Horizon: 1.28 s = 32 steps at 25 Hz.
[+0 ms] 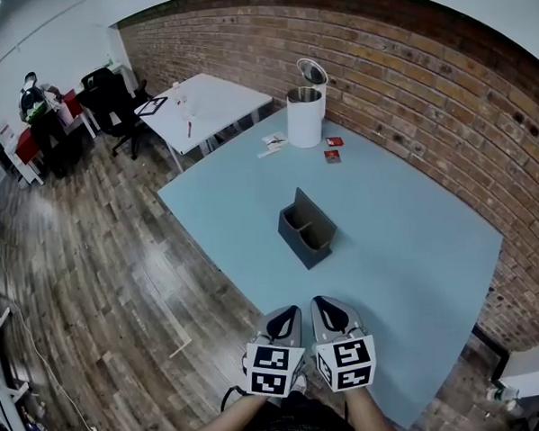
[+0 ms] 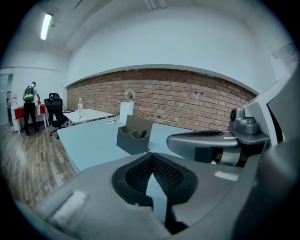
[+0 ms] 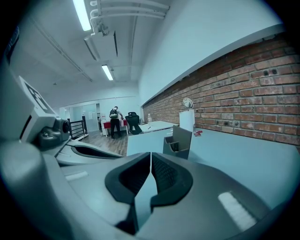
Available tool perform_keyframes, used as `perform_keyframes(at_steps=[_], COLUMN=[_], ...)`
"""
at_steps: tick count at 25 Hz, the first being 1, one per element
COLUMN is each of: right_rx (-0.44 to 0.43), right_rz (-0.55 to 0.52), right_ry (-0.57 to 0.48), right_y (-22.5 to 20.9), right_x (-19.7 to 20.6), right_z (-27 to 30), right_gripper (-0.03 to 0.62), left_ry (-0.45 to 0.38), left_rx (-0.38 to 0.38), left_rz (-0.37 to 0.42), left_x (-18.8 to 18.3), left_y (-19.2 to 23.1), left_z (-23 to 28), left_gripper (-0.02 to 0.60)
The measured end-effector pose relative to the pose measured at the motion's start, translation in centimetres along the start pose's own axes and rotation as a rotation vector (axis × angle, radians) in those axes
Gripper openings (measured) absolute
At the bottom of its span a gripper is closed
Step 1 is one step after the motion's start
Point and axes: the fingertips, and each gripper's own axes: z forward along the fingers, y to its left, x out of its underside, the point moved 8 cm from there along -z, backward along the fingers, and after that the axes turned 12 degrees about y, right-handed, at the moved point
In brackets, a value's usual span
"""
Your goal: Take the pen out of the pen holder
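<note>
Down at the near edge of the smooth pale-blue bench (image 1: 415, 247): left tongs (image 1: 283, 315) and right tongs (image 1: 327, 306), side by side, both pinched together at the tips, nothing between the black ribbed pads (image 2: 136, 176). Well ahead of them, upright at mid-bench: boxy dark grey matte pen holder (image 1: 306, 228), tall slanted back, two open compartments. Poking up in one compartment, caught in the left gripper view: dark slim pen (image 2: 143, 134), well apart from either pair of tongs. Further back, near the rough red brick wall (image 1: 406, 77): white cylindrical bin (image 1: 306, 116), round lid tipped up.
</note>
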Motion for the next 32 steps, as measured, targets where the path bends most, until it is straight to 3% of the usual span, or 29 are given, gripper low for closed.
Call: perform_keyframes(at_steps=[11,32], right_rx=[0.032,0.191], right_rz=[0.001,0.074], right_ry=[0.021,0.077], right_y=[-1.6,-4.2], right_x=[-1.3,-3.5], right_z=[2.8,9.2], right_gripper=[0.028,0.061], left_ry=[0.006,0.037], left_rx=[0.023,0.185], left_rz=[0.018,0.113], left_x=[-1.9,-7.0], left_y=[1.4,6.0], left_z=[2.3,8.2], left_gripper=[-0.005,-0.005])
